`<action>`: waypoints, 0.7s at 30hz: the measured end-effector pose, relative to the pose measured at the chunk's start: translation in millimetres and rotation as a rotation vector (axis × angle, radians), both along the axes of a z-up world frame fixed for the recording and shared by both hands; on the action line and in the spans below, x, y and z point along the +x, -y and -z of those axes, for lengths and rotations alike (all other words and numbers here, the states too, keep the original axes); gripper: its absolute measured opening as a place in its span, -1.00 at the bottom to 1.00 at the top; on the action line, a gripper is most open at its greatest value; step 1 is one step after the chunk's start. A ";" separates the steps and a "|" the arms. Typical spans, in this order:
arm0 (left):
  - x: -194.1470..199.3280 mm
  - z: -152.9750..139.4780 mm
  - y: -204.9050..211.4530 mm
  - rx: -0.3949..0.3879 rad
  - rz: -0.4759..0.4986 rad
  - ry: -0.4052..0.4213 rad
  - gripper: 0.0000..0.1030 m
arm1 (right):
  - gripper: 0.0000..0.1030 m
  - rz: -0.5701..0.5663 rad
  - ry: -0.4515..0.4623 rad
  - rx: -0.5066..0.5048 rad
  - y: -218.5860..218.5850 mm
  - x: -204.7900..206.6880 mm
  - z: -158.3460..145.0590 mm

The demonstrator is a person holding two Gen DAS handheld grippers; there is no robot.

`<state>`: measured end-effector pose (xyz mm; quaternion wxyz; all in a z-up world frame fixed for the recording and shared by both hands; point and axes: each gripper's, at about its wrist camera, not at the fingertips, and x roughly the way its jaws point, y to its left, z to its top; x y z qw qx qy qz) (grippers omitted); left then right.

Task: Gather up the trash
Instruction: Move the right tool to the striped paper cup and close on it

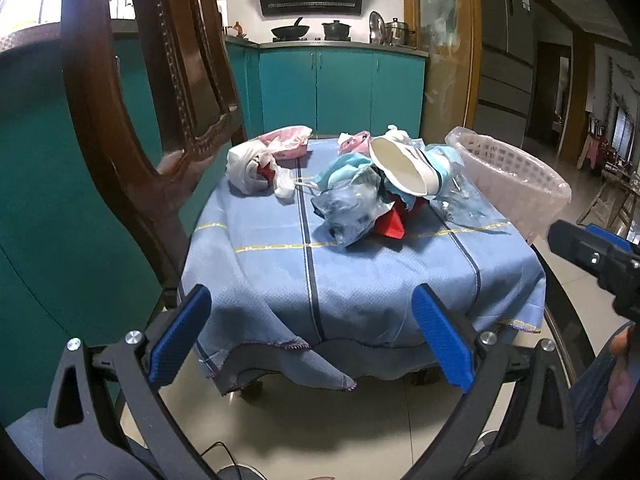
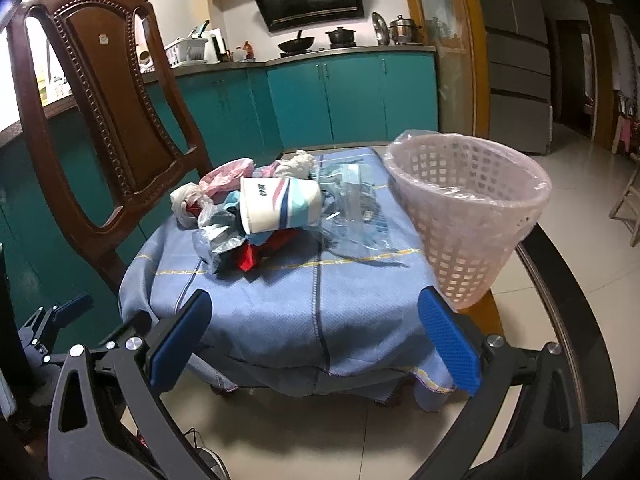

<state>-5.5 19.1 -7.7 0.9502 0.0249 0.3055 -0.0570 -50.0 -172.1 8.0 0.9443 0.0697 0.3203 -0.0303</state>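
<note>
A heap of trash lies on a small table under a blue cloth [image 1: 360,272] [image 2: 304,304]. In the heap, a white paper cup [image 1: 400,168] [image 2: 280,204] lies on its side over clear plastic wrap [image 1: 348,212] [image 2: 352,208] and a red scrap [image 1: 394,222] [image 2: 248,258]. A crumpled white bag [image 1: 252,168] [image 2: 186,204] and pink wrappers [image 1: 286,142] [image 2: 226,176] lie further left. A pink lined basket [image 1: 516,184] [image 2: 468,208] stands at the table's right edge. My left gripper [image 1: 312,332] and right gripper [image 2: 316,336] are both open and empty, short of the table's near edge.
A carved wooden chair [image 1: 160,120] [image 2: 104,120] stands close on the left of the table. Teal kitchen cabinets [image 1: 340,88] [image 2: 352,96] run behind. The right gripper's body [image 1: 596,260] shows at the right edge of the left wrist view. Tiled floor [image 1: 320,420] lies below.
</note>
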 end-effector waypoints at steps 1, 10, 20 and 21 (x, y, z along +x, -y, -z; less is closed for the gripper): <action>0.8 1.2 1.6 0.005 0.011 -0.014 0.94 | 0.95 -0.021 -0.007 0.000 -2.7 3.8 -0.8; 17.4 -22.3 -10.2 -0.084 0.044 -0.099 0.94 | 0.95 -0.097 0.013 0.031 9.1 43.5 -34.8; 62.3 -44.8 -1.9 0.003 0.142 -0.172 0.94 | 0.95 -0.296 -0.098 -0.028 -12.7 121.8 -47.2; 67.8 -41.3 3.0 0.018 0.155 -0.176 0.94 | 0.95 -0.316 -0.138 -0.029 -16.5 134.9 -42.3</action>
